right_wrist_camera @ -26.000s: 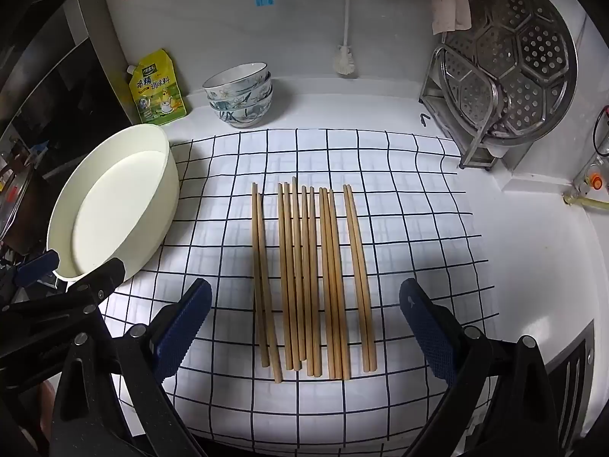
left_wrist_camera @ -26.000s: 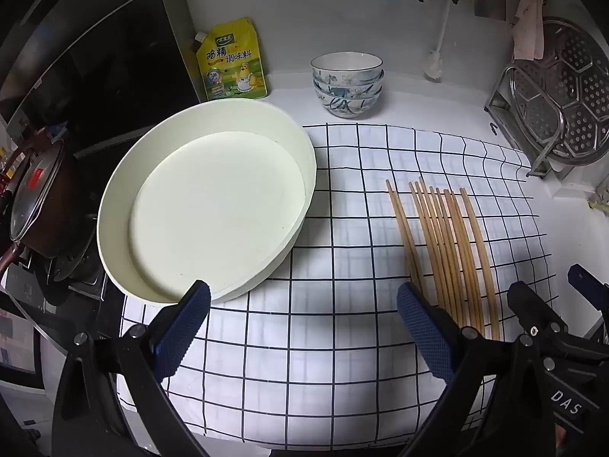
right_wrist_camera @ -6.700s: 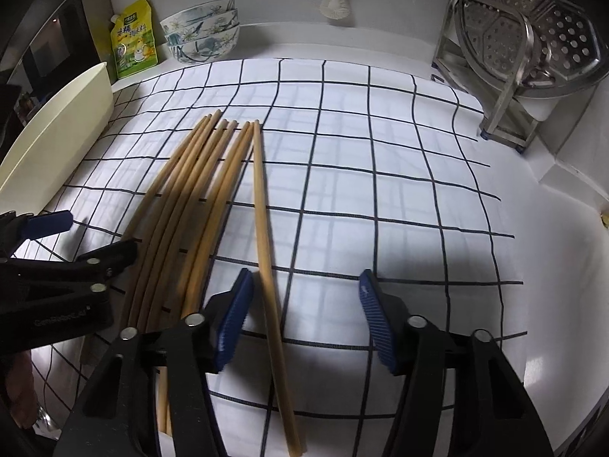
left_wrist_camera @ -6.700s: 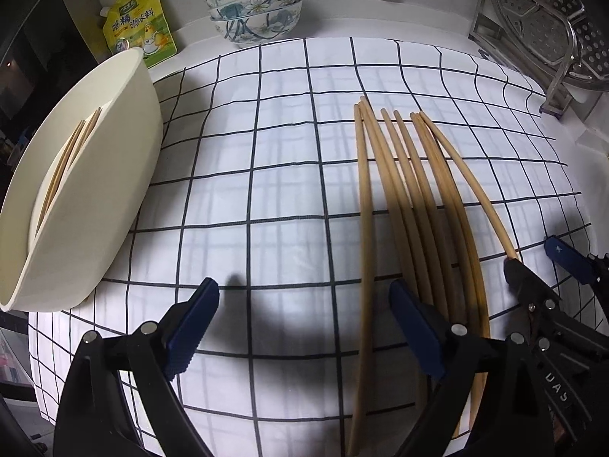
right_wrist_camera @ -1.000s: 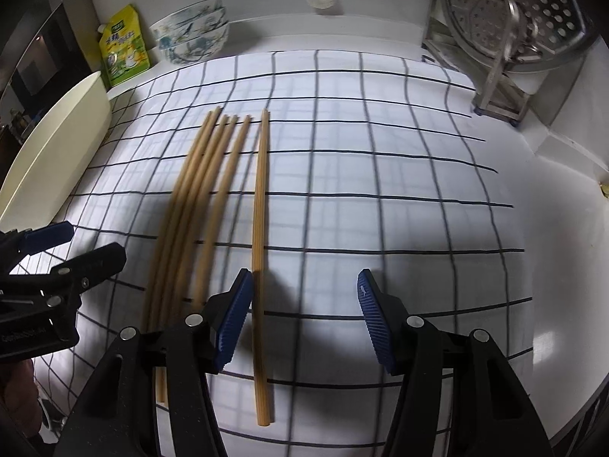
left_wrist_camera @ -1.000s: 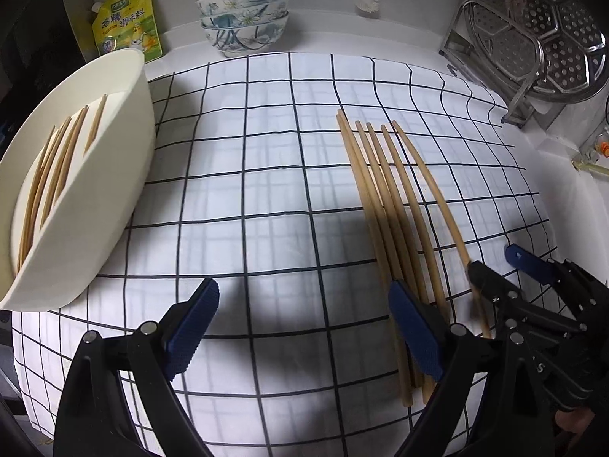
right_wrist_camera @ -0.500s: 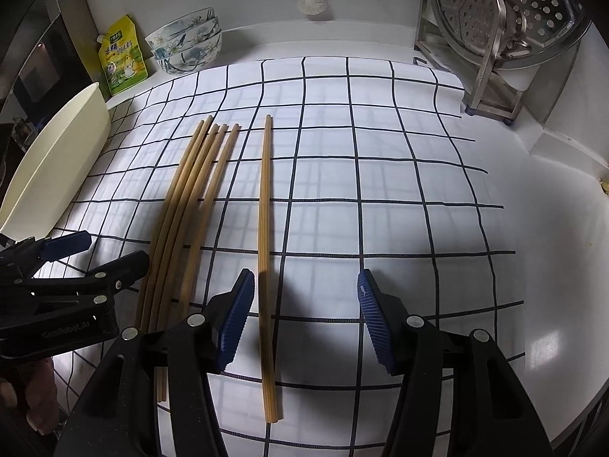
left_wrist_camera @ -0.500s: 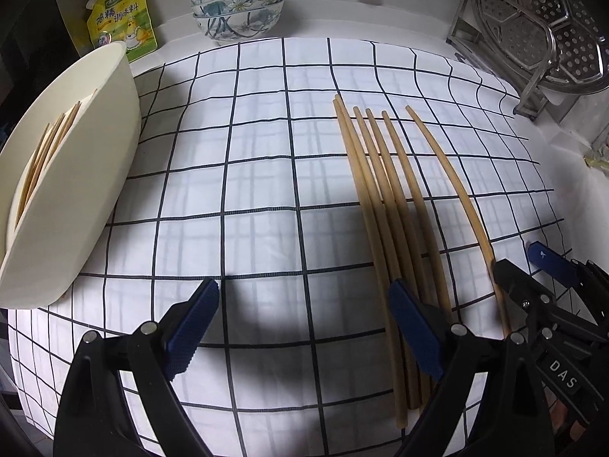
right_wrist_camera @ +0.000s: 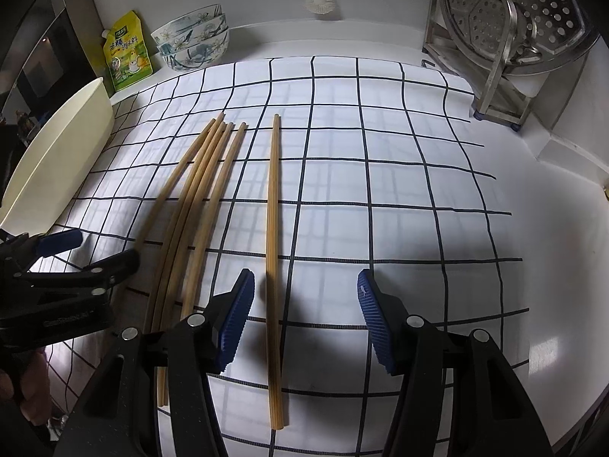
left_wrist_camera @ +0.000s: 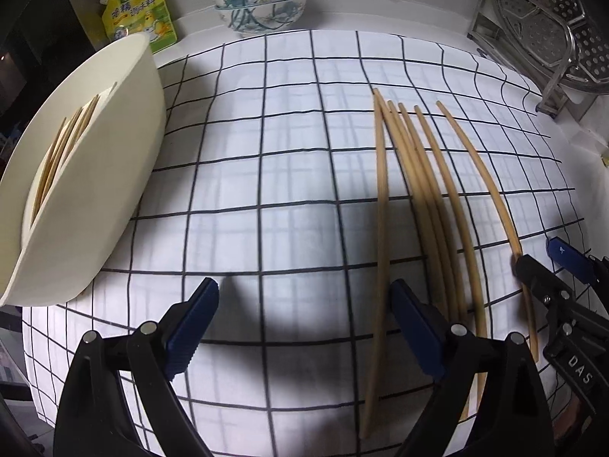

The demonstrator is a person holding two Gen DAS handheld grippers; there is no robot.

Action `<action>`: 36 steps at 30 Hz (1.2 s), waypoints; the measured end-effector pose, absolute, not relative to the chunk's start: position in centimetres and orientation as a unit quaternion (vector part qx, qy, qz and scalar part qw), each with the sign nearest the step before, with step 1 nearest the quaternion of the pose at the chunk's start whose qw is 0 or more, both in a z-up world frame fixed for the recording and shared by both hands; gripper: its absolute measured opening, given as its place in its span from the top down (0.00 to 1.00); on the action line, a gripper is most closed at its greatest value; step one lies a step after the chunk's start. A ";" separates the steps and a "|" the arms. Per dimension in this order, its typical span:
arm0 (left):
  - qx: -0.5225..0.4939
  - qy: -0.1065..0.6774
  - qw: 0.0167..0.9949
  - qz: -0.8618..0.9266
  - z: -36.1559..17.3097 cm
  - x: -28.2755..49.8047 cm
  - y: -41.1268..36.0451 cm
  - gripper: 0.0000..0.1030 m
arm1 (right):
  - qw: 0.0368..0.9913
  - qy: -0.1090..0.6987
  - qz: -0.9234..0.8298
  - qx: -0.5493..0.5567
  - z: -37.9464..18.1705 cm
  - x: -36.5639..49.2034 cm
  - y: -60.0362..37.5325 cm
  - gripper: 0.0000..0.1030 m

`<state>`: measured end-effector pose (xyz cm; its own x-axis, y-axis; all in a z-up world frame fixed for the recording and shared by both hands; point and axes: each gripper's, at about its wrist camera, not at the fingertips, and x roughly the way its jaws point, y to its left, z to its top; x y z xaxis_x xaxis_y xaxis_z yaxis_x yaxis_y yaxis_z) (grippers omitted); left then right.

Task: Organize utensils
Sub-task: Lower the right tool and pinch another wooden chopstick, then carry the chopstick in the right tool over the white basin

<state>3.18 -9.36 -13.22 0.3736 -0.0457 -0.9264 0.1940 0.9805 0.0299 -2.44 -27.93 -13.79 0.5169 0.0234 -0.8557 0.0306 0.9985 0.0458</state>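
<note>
Right gripper [right_wrist_camera: 304, 314] shown with jaws spread astride the lone chopstick [right_wrist_camera: 273, 251], apart from the bundle [right_wrist_camera: 190, 205] mid-cloth. Left gripper [left_wrist_camera: 304, 327] likewise released (empty). Closure is best made squarely, then carried to the cream basin [left_wrist_camera: 125, 160] at the tabletop's left edge.

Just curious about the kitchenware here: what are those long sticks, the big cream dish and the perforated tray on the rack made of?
The chopsticks look like bamboo or wood: matt tan with fine lengthwise lines. The cream dish has a smooth, even, dull surface; plastic or glazed ceramic, I cannot tell which. The perforated tray looks like stainless steel: silvery, with bright reflections.
</note>
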 end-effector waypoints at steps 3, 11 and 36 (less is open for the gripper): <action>0.063 0.554 0.827 -0.071 -13.3 3.5 -9.3 0.13 | 0.870 0.492 -0.005 0.023 -14.0 -2.1 -27.9 0.47; 0.064 0.545 0.832 -0.082 -13.3 4.9 -11.2 0.19 | 0.874 0.487 0.003 -0.013 -14.2 -1.8 -26.9 0.59; 0.003 0.516 0.847 -0.125 -4.7 4.4 -5.7 0.93 | 0.887 0.454 0.063 0.052 -6.4 -0.2 -22.8 0.94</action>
